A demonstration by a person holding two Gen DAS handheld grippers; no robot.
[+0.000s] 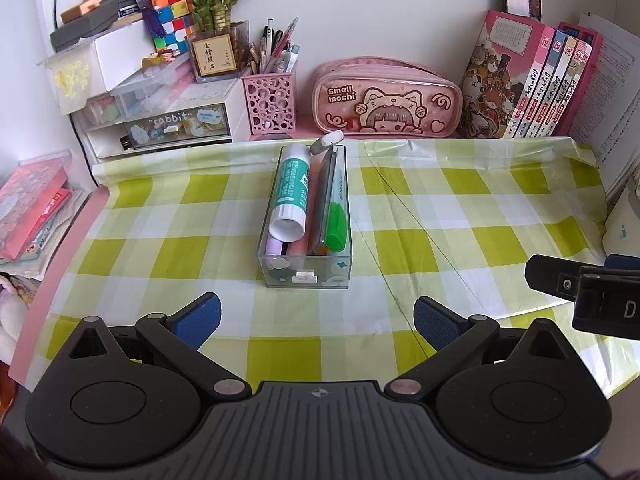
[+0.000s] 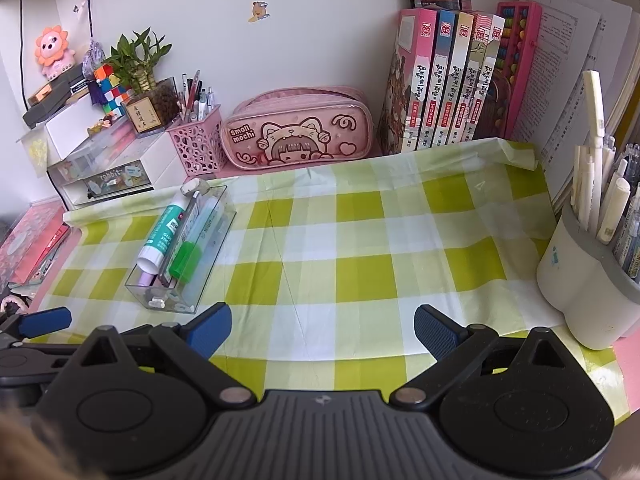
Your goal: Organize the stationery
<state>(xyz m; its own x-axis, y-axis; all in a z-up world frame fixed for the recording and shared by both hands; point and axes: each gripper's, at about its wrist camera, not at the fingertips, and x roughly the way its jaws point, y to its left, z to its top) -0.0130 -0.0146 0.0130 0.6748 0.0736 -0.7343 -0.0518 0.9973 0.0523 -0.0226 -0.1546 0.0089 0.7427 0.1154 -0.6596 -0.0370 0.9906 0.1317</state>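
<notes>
Tray [image 1: 306, 276] sits mid-cloth, loaded: glue [image 1: 290, 192], marker [image 1: 336, 226], pens. Left gripper [image 1: 317, 322] and right gripper [image 2: 323, 330] both spread wide, empty (cloth otherwise bare). Likely final step; next: check for strays.

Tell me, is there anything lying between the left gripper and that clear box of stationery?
Nothing: in the left wrist view, only bare checked tablecloth separates the open left gripper from the clear box.
</notes>
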